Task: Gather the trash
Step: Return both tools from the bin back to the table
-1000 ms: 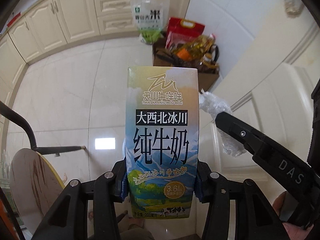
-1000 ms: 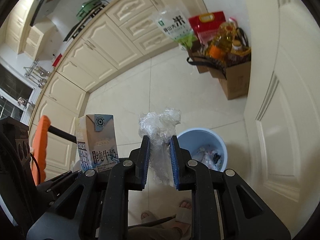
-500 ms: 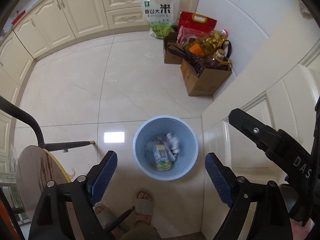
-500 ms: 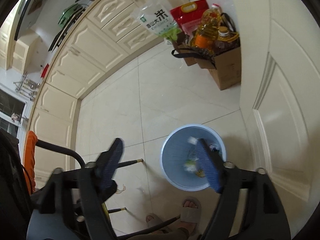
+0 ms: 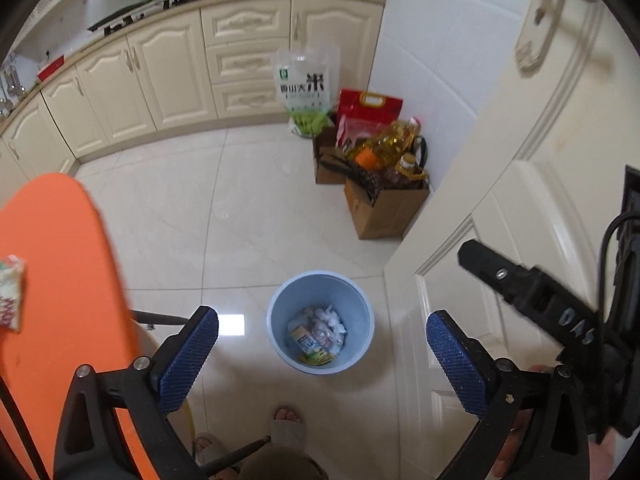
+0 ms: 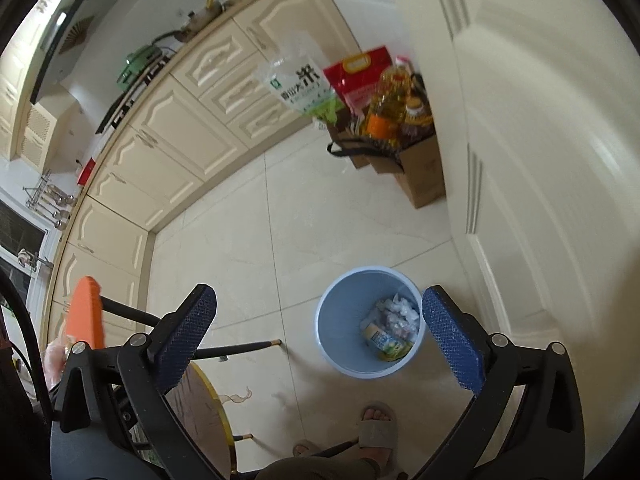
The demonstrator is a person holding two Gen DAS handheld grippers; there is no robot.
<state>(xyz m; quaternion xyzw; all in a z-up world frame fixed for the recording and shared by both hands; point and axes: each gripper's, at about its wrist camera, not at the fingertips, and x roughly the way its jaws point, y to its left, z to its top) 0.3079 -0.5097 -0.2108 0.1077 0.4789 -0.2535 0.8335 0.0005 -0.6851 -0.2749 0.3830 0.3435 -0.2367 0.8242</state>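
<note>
Both loads have left the claws since a second ago: the milk carton [image 5: 310,342] and the crumpled clear plastic wrap [image 5: 330,320] now lie inside the round light-blue plastic waste bin [image 5: 280,312] on the cream tiled floor [image 5: 240,208]. Left claw [image 5: 322,354]: jaws have just been opening, now spread wide, nothing between them. Right claw [image 6: 318,344]: likewise just opened, released and empty. Bin stands beside the cream panelled door [image 5: 520,208]. Person's sandalled foot [image 6: 376,426] near the bin. Orange chair back [image 5: 52,280] at left.
</note>
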